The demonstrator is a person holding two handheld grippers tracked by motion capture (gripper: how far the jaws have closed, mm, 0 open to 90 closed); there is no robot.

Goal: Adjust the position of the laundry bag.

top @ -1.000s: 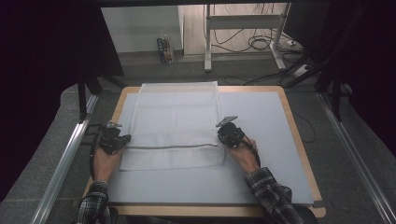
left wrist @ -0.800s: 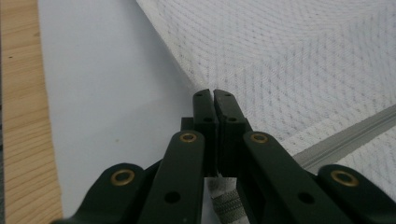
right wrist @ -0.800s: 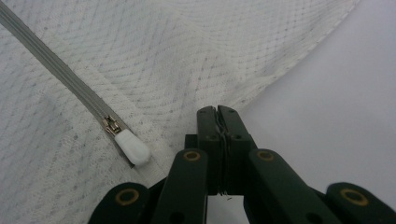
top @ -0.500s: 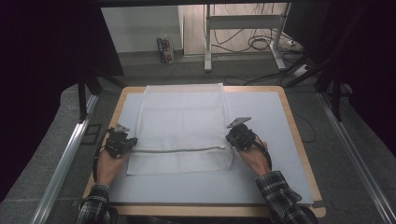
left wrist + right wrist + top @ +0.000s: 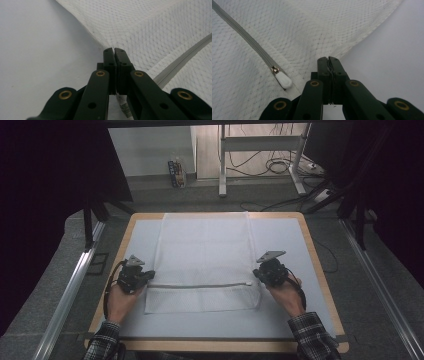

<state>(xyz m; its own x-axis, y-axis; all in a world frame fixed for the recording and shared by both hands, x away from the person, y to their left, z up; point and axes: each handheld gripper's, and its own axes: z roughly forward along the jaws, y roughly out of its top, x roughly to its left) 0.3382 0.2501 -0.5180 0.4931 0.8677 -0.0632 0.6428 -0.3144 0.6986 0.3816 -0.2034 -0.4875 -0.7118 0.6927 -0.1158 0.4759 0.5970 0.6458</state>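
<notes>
Nearest me, my left gripper (image 5: 136,276) and right gripper (image 5: 270,269) have their jaws pinched tight on the mesh bag's (image 5: 202,260) side edges, at zipper (image 5: 197,285) level. Stretched flat mid-bench (image 5: 300,320), it looks zipped; folding remains, I'd judge. Since earlier frames, I've dragged it nearer and squared it.

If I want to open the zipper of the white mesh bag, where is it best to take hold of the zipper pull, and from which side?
Probably grip the white tab of the zipper pull, which lies flat at the zipper's right end on the mesh bag. Come from the right edge, low and almost level, so thin jaws slide under the tab. The right gripper is nearest, but it is shut on the bag's edge.
</notes>
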